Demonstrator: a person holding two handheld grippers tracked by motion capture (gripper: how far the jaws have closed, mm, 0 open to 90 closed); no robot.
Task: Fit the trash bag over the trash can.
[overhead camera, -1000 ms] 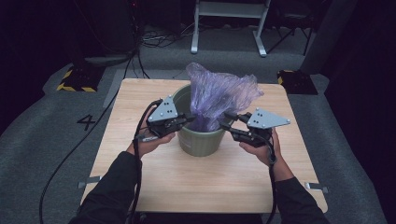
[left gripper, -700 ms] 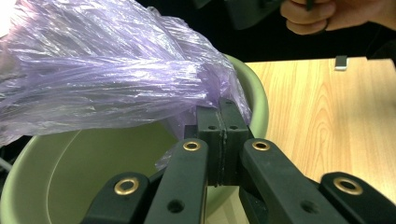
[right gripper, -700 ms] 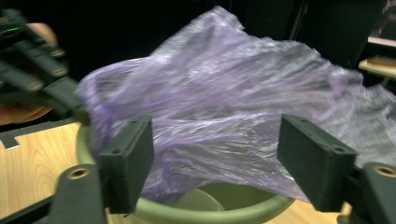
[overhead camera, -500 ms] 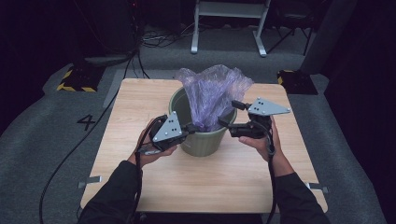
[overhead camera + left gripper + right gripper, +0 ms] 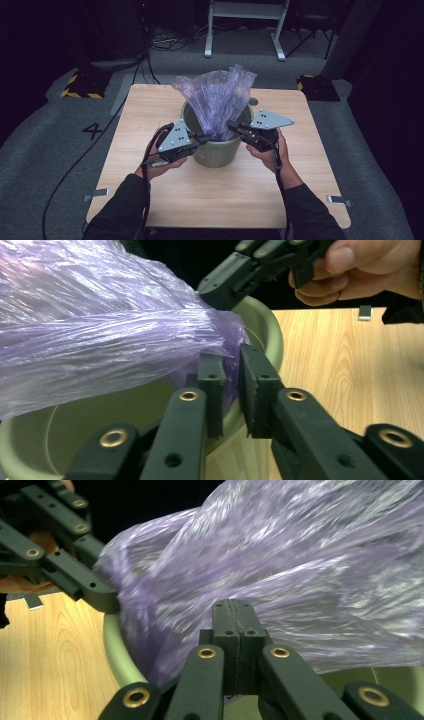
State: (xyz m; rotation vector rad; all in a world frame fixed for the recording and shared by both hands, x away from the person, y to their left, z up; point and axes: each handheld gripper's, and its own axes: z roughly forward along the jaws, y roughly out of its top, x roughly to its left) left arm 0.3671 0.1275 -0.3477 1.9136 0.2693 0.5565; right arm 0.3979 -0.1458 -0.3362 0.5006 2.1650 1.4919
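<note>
Since half a second ago, the purple plastic bag (image 5: 220,97) has gathered from a wide, floppy spread into a taller bunch leaning back and to the right. Both your hands have stayed at the near rim of the green waste bin (image 5: 215,156).

The bag stands in the mouth of the bin, most of it above the rim. The bin sits at the middle of the wooden table (image 5: 150,200).

Your left gripper (image 5: 202,140) is at the near-left rim. Its jaws have just been opening and now stand a little apart, with a fold of purple film loose in the gap and nothing pressing on it. Your right gripper (image 5: 232,126) is at the near-right rim. Its jaws have just been closing and are now clenched, pad against pad. The bag lies right against them, but you cannot tell from these views whether any film is caught in the seam.

Expect the bag to be very light, thin and slick. It will crumple, slide out of a shallow pinch, and may tear if you drag it over the rim. Take it by the hem, well inside the pads, one gripper on each side. Bunched folds higher up will only pull the whole bag along.
</note>
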